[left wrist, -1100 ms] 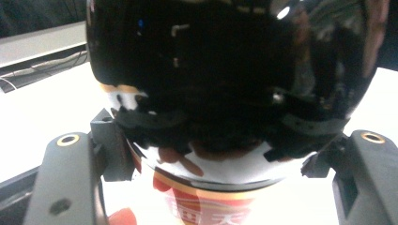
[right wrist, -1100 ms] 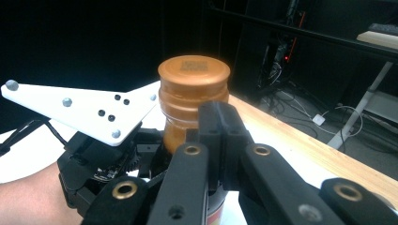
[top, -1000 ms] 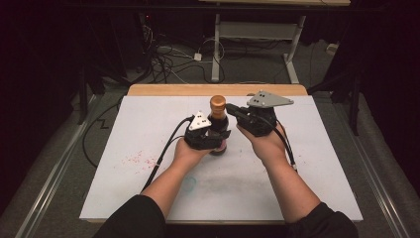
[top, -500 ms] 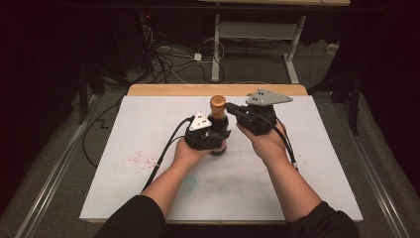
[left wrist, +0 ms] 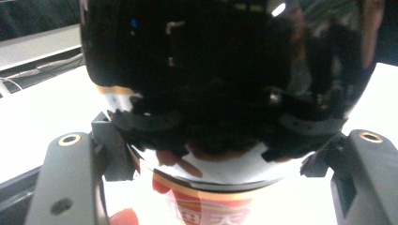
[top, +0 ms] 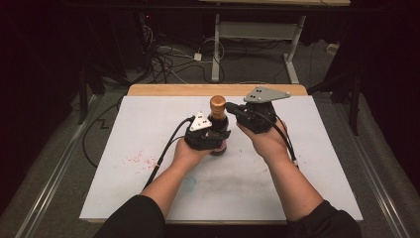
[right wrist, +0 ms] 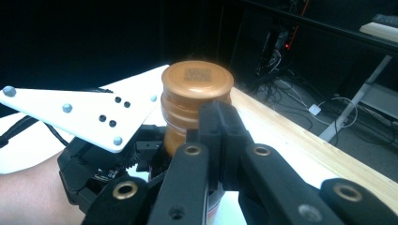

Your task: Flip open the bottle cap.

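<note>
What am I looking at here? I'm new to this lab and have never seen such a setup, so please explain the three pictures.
No robot here: a person holds a hand-operated gripper in each hand, each carrying its own camera. The high view looks down from above on a table with a white mat faintly stained red. The left gripper is shut on the body of a dark bottle with a copper-coloured cap, standing upright. The left gripper view looks along that tool's fingers at the glossy bottle, very close. The right gripper view looks along the right gripper, whose fingers are closed together just beside the cap; whether they touch it I cannot tell. The white plate there belongs to the left gripper.
</note>
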